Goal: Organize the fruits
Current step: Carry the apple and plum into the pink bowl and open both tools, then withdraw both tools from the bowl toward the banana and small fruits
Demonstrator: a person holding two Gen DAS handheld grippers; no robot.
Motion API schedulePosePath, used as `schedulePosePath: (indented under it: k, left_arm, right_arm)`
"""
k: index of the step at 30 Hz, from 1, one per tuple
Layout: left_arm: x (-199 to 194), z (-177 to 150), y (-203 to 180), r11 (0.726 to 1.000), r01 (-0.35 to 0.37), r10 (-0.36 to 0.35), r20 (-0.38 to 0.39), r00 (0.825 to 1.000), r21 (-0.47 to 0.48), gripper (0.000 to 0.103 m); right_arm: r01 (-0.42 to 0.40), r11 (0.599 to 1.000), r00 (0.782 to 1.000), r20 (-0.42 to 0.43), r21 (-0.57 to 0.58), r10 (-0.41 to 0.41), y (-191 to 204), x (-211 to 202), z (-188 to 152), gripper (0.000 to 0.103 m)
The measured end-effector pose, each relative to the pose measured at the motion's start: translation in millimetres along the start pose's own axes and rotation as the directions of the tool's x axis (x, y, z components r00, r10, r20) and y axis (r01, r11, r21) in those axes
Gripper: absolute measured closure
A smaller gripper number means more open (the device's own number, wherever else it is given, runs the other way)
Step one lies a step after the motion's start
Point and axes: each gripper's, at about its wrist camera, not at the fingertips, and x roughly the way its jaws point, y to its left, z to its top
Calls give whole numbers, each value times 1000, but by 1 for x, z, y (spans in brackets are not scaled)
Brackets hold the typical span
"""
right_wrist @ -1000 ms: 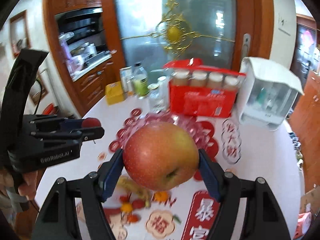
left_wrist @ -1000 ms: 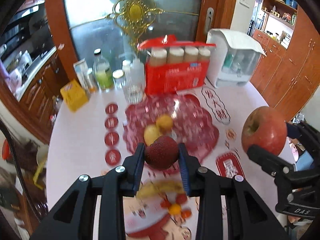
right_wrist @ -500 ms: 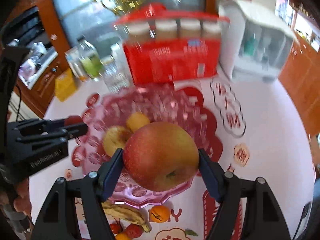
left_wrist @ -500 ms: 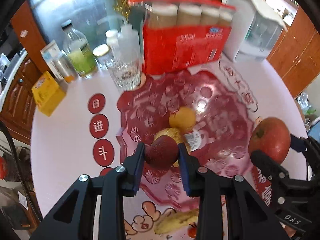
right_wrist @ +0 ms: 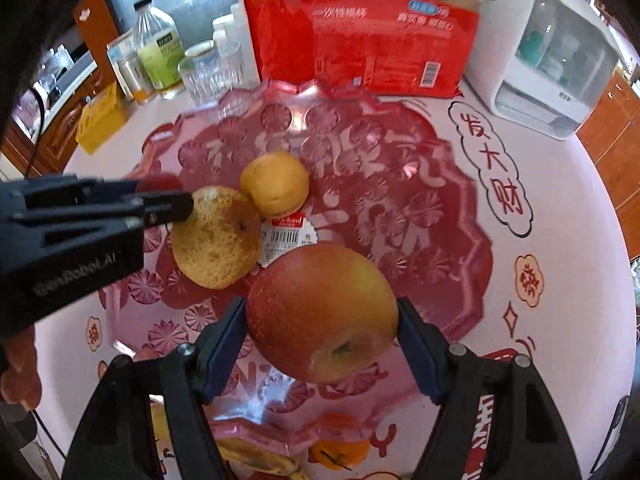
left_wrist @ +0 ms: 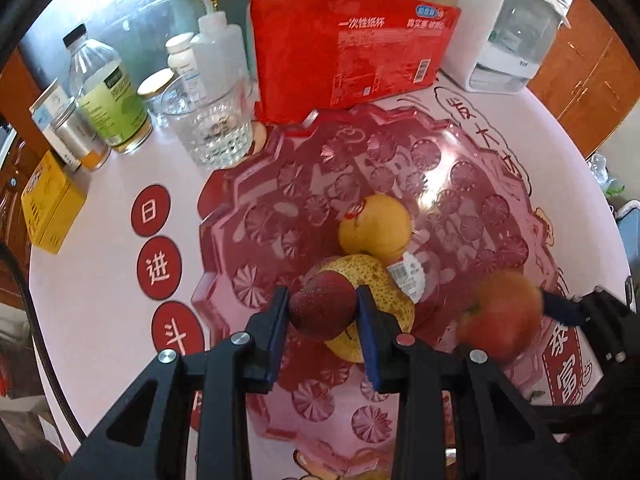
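Two grippers clamp fruit: left gripper (left_wrist: 323,312) a bumpy dark-red lychee (left_wrist: 322,307), right gripper (right_wrist: 320,316) a red-yellow apple (right_wrist: 322,312).

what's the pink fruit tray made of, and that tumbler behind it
Pink fruit tray: see-through tinted glass or hard plastic, glossy; the tablecloth print shows through it, and it has pressed starburst facets and bright glints. Which of the two, the look leaves open.
Tumbler: clear, colourless, probably glass; thick textured wall with sparkling highlights.

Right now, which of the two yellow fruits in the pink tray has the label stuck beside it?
The speckled pear, nearest the left tongs; the smooth yellow fruit sits behind it.
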Motion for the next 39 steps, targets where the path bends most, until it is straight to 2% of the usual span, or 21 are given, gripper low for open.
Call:
schedulePosePath:
  k: [6, 10, 15, 16, 17, 18, 20, 21, 26, 29, 32, 39]
  left_arm:
    - [-3, 0, -16, 998, -27, 25, 41, 999, 61, 72]
    - [-7, -2, -26, 997, -7, 3, 51, 999, 81, 72]
    - [-7, -2, -37, 995, -3, -1, 43, 999, 101, 71]
    - [-8, -2, -38, 995, -2, -2, 40, 999, 103, 69]
    - [-8, -3, -39, 995, -1, -3, 41, 999, 102, 61]
    - [-11, -4, -41, 995, 3, -7, 43, 999, 102, 47]
    - [-16, -6, -43, 995, 3, -9, 56, 998, 97, 31]
    - [-22, -7, -45, 995, 4, -11, 73, 997, 97, 26]
    - [-41, -10, -49, 994, 12, -22, 90, 996, 111, 16]
    - [-50, -12, -49, 995, 13, -22, 87, 996, 103, 13]
    - [-60, -17, -47, 996, 25, -32, 79, 996, 89, 12]
    - [-92, -31, -51, 997, -3, -5, 92, 996, 81, 12]
  right_arm:
    - [-1, 1000, 1000, -17, 12, 2, -1, 11, -3, 29]
    - [-1, 1000, 1000, -19, 10, 1, 0, 11, -3, 29]
    - [3, 1000, 999, 37, -19, -2, 3, -1, -7, 29]
    - [-2, 1000, 999, 46, -21, 3, 3, -4, -7, 28]
    - [-5, 1000, 998, 55, -23, 6, 3, -7, -7, 28]
    - [-5, 1000, 998, 59, -25, 6, 3, -10, -8, 27]
    - [-6, 999, 997, 71, -31, 9, 3, -16, -9, 26]
    - [-7, 999, 997, 76, -34, 10, 4, -19, -10, 25]
    - [-32, 999, 996, 87, -36, 35, 7, -33, -16, 25]
    - [-40, 999, 994, 97, -32, 43, 8, -43, -21, 24]
    - [-53, 998, 993, 108, -33, 57, 11, -54, -24, 23]
    - [-64, 996, 988, 140, -64, 73, 19, -86, -36, 22]
